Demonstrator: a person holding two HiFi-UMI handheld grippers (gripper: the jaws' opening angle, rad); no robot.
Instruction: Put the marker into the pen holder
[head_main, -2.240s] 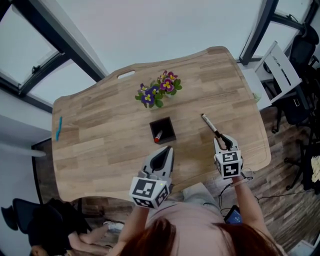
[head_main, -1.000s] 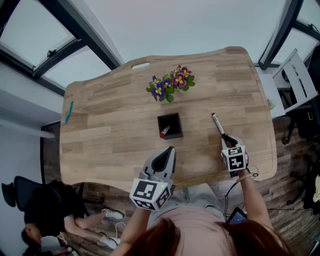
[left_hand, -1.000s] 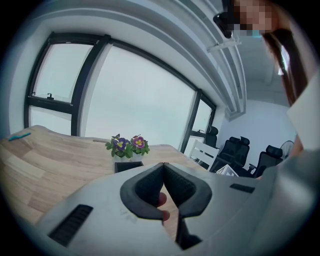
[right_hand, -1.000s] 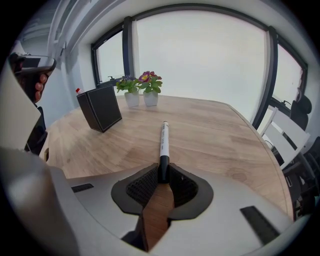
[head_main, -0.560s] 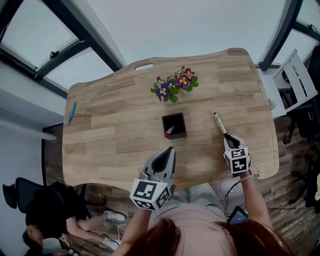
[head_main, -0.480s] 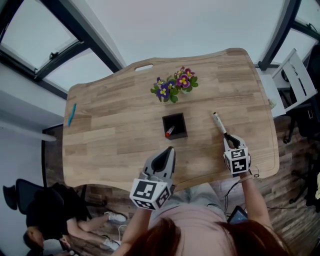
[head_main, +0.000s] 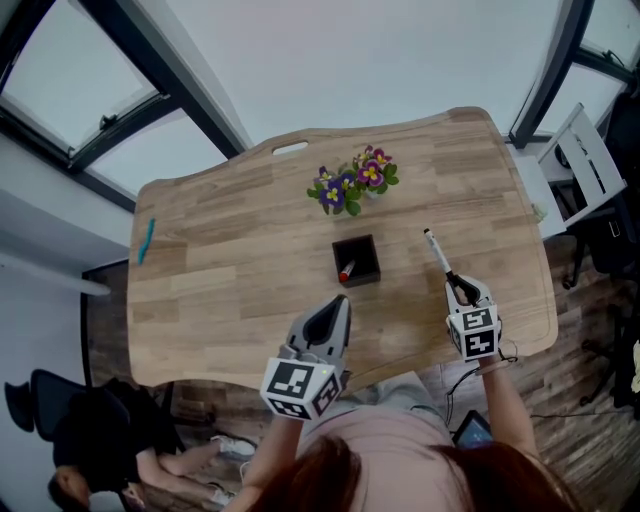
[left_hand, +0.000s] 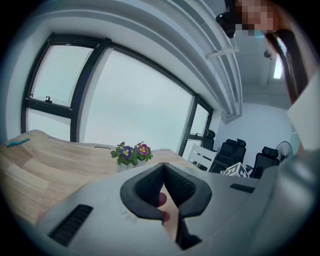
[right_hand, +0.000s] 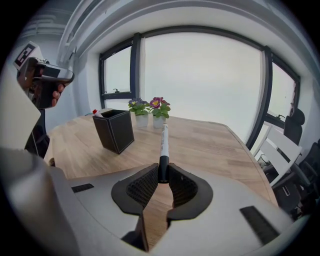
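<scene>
Two tongs are out over the near side of the counter (head_main: 230, 250). Our right tongs (head_main: 458, 285) (right_hand: 161, 175) are shut tight on the dark end of the marker (head_main: 437, 255) (right_hand: 163, 145). The white marker sticks straight out in front of these tongs, and its far tip points toward the flowers (head_main: 352, 182) (right_hand: 149, 107).

We see the pen holder (head_main: 370, 275) (right_hand: 114, 131), a black box, standing on the counter ahead of the right tongs and off to their left. It is apart from the marker. A red pen (head_main: 347, 271) leans inside it.

Our left tongs (head_main: 338, 300) (left_hand: 162, 165) are shut with their tips together, and they hold nothing. The pen holder is just in front of them, a bit to their right. The flowers stand farther off, past the pen holder.

We also see a small blue thing (head_main: 147, 240) lying far to the left of the left tongs, near the edge of the counter.
</scene>
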